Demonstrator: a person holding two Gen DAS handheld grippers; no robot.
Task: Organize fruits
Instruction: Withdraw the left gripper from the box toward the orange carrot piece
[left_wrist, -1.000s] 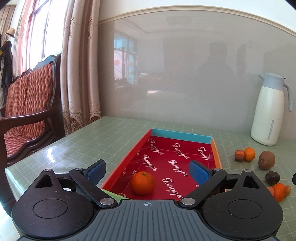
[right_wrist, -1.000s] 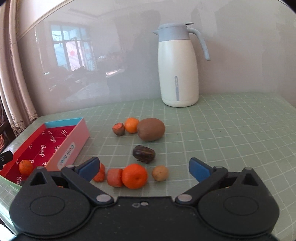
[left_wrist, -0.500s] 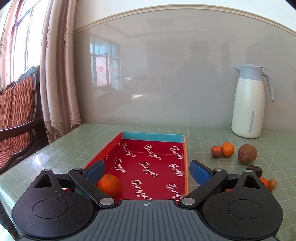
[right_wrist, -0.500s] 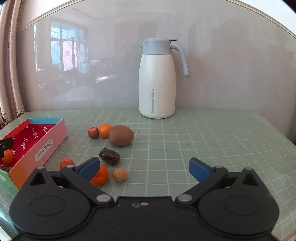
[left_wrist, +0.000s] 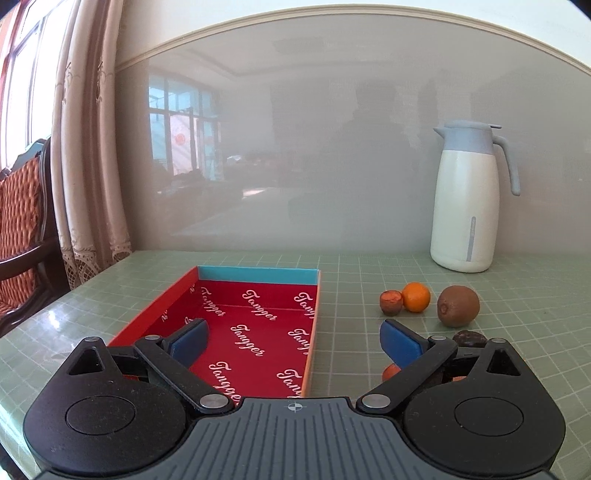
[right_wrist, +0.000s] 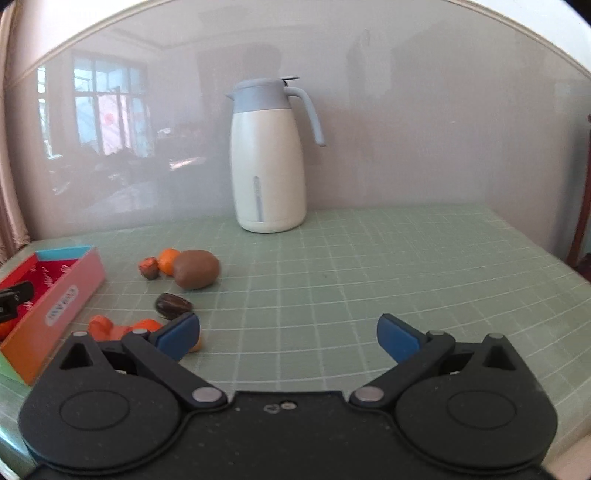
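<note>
The left gripper (left_wrist: 291, 341) hangs with its blue pads spread wide and nothing between them, low centre of its view, straddling the right wall of the shallow red cardboard box with a blue far end (left_wrist: 258, 275); that looks like a pose for dropping fruit in or reaching for the next piece. The right gripper (right_wrist: 288, 336) is likewise spread and empty, low centre of its own frame over bare table, with the loose fruit off to its left, so a leftward reach seems needed

Outside the box, at mid-left of the right view, a brown fuzzy kiwi (right_wrist: 196, 268) touches a small orange mandarin (right_wrist: 168, 260), beside a reddish-brown nut-like fruit (right_wrist: 149, 267); a dark wrinkled date (right_wrist: 173, 304) lies nearer, and orange pieces (right_wrist: 101, 326) sit partly hidden behind the gripper body. A sliver of orange (right_wrist: 5, 328) shows inside the box at the far left edge

The pale green gridded tabletop (right_wrist: 369, 266) meets a glossy grey wall panel (left_wrist: 295, 147). A cream jug with a grey-blue lid (right_wrist: 267, 162) stands at upper centre; a beige curtain (left_wrist: 85, 147) and a red patterned chair (left_wrist: 18, 229) fill the left view's left edge
</note>
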